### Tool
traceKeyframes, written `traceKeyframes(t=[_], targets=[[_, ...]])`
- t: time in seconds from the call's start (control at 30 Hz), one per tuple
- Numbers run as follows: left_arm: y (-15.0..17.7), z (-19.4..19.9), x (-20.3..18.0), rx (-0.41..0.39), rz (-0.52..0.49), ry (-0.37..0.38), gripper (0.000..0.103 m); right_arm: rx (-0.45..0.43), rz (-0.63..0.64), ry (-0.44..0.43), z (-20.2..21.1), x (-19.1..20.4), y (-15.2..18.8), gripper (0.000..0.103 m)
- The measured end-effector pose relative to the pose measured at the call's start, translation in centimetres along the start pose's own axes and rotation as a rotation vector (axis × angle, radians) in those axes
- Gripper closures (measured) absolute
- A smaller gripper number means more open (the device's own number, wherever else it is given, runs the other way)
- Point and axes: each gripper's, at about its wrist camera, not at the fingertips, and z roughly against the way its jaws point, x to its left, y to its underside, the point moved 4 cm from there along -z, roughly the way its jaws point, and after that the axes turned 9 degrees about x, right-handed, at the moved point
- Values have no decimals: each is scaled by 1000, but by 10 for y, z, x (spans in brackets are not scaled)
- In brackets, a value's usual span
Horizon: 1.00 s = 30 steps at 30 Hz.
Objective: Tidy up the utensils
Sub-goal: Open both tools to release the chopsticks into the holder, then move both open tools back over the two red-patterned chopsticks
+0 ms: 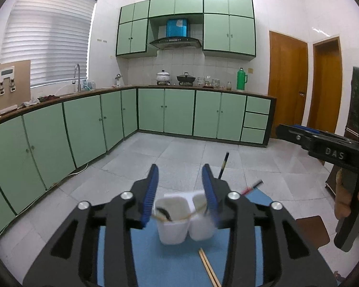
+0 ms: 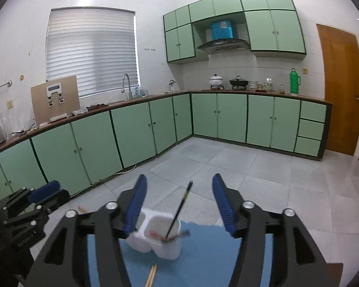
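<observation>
A white two-compartment utensil holder (image 1: pixel 184 217) (image 2: pixel 155 235) stands on a blue mat (image 1: pixel 179 258) (image 2: pixel 203 251). A black chopstick (image 2: pixel 179 209) leans upright in its right compartment and also shows in the left wrist view (image 1: pixel 223 165). A pair of light wooden chopsticks (image 1: pixel 209 269) (image 2: pixel 152 275) lies on the mat in front of the holder. My left gripper (image 1: pixel 180 184) is open and empty, above the holder. My right gripper (image 2: pixel 179 196) is open and empty, wide around the black chopstick's top, not touching it.
The mat lies on a brown table (image 1: pixel 313 229). The right gripper's body (image 1: pixel 335 153) shows at the right of the left wrist view; the left gripper's body (image 2: pixel 26 212) at the left of the right wrist view. Green kitchen cabinets (image 1: pixel 165 111) and tiled floor (image 1: pixel 179 153) lie beyond.
</observation>
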Motion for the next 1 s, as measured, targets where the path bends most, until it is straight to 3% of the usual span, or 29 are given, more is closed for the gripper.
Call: traceKeyframes(t=[0.17,0.37,0.53,0.77,0.9,1.0], targets=[[57,16,-3,69,36,-3,56,23,-16,32,28,-2,61,22],[151,9,-8,240,47,-26,54,143,-61,61,35,-3,150,19],[206,3,-10,321,30,-45,53,226,-103,65,29,0,211,19],[255,1,-18,396,15,-59,52,305,-68,68,14,22,260,19],[264,1,-16,429,10,-75,50,341,-59,49,11,36,276,20],[267,3,-10,446,27,-86,49,369,-20,39,6,48,285,26]])
